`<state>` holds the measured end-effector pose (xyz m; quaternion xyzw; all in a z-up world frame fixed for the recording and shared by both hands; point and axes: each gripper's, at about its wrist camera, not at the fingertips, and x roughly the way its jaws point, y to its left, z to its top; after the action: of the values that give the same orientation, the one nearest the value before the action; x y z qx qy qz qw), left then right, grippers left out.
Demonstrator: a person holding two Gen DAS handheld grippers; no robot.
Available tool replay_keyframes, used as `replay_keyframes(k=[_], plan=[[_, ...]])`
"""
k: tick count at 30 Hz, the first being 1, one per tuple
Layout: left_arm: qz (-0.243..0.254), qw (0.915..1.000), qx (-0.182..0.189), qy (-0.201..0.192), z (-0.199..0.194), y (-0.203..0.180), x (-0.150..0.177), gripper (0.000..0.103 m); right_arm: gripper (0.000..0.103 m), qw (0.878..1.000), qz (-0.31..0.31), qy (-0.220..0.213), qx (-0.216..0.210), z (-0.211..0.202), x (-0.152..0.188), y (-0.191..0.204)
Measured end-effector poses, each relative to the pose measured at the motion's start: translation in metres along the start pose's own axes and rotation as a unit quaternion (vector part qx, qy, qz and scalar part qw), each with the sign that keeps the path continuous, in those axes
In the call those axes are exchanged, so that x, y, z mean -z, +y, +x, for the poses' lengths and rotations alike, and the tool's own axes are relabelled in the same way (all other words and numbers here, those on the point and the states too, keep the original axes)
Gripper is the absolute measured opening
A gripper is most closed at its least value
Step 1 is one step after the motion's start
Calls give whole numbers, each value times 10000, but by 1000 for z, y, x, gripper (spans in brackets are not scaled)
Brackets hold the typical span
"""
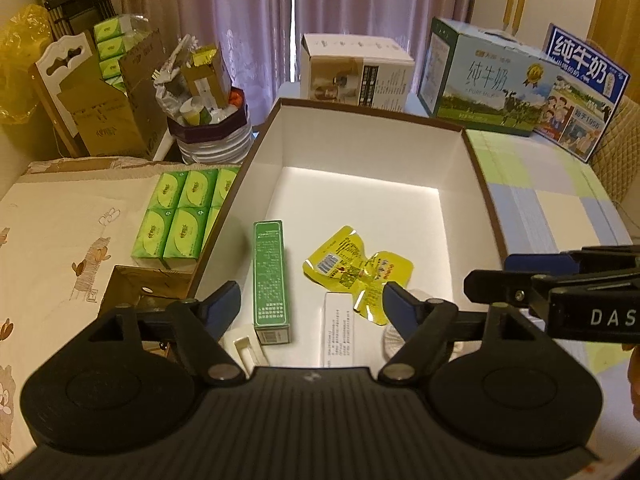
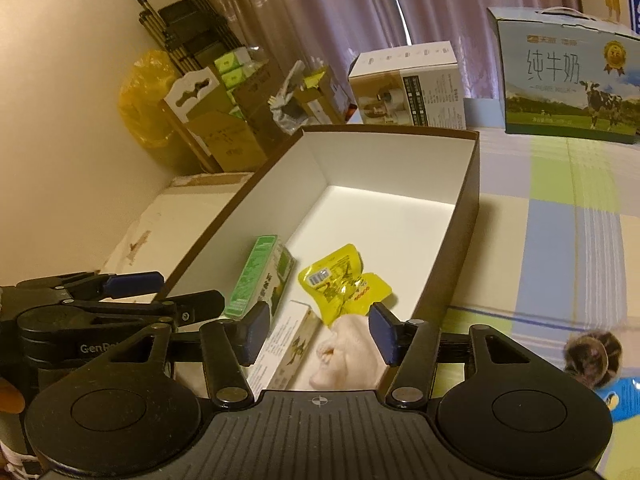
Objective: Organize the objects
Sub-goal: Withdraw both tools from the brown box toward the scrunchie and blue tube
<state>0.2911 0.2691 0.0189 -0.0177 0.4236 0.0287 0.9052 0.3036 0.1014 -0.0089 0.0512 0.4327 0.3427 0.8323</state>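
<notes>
An open box with a brown rim (image 1: pixel 486 188) and white inside stands on the table. In it lie a green carton (image 1: pixel 272 280), a crumpled yellow packet (image 1: pixel 356 272), a white printed carton (image 1: pixel 340 332) and a small white plastic piece (image 1: pixel 244 350). My left gripper (image 1: pixel 312 304) hangs open above the box's near end, with nothing between its pads. The right wrist view shows the same box (image 2: pixel 474 184), green carton (image 2: pixel 260 276) and yellow packet (image 2: pixel 344 284), plus a pale soft bundle (image 2: pixel 344 356). My right gripper (image 2: pixel 319 330) is open above that bundle. Neither gripper holds anything.
Green tissue packs (image 1: pixel 180 216) lie left of the box on a cream cloth. Behind stand a white carton (image 1: pixel 356 72), two milk cases (image 1: pixel 480 80) and a full bin (image 1: pixel 208 120). A checked cloth (image 1: pixel 540 200) covers the right side. A furry item (image 2: pixel 592 356) lies near right.
</notes>
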Motion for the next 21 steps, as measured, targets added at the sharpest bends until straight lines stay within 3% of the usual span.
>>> replay_keyframes(k=[13, 21], plan=[[-82, 9992, -97, -368, -54, -29, 24, 91, 57, 9990, 218, -115, -360, -52, 26, -17], [-165, 9983, -226, -503, -76, -51, 41, 102, 63, 9994, 327, 40, -39, -77, 39, -33]])
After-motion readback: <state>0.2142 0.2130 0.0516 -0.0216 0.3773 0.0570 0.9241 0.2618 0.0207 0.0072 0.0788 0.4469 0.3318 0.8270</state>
